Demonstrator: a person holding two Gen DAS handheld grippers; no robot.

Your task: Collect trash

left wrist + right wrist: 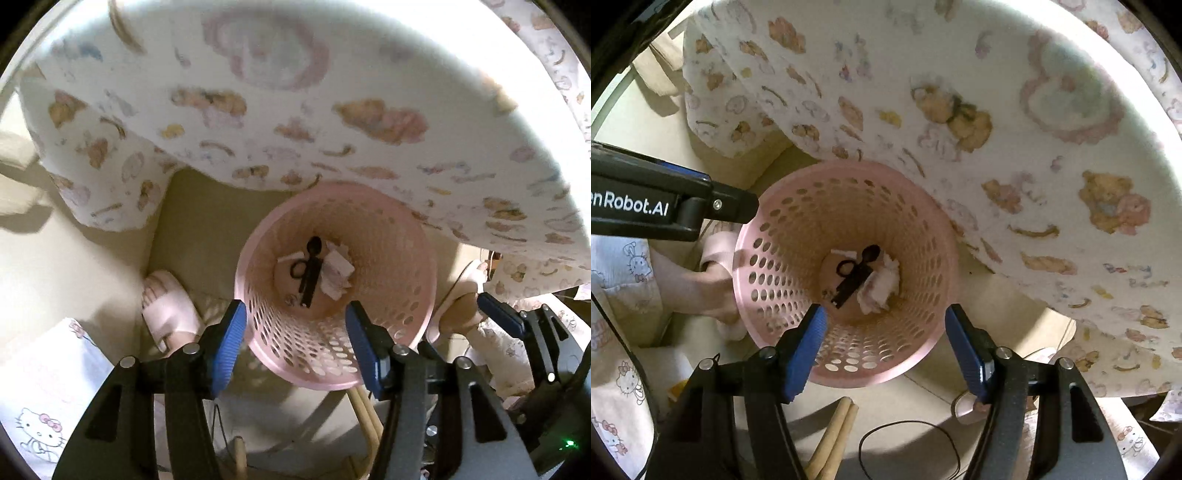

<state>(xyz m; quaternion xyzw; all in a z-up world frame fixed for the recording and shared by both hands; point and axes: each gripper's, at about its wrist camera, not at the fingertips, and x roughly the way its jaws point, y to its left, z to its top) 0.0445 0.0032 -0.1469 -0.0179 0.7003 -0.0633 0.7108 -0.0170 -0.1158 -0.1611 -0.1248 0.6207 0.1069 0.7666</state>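
A pink perforated waste basket stands on the floor under a table edge; it also shows in the right wrist view. At its bottom lie black scissors and crumpled white paper, which show in the right wrist view too, scissors and paper. My left gripper is open and empty above the basket's near rim. My right gripper is open and empty above the basket. The right gripper's blue pad shows at the right of the left view. The left gripper's body reaches in from the left.
A printed tablecloth overhangs the basket's far side, also in the right wrist view. A person's foot in a pink slipper stands left of the basket. Wooden sticks and a black cord lie on the beige floor.
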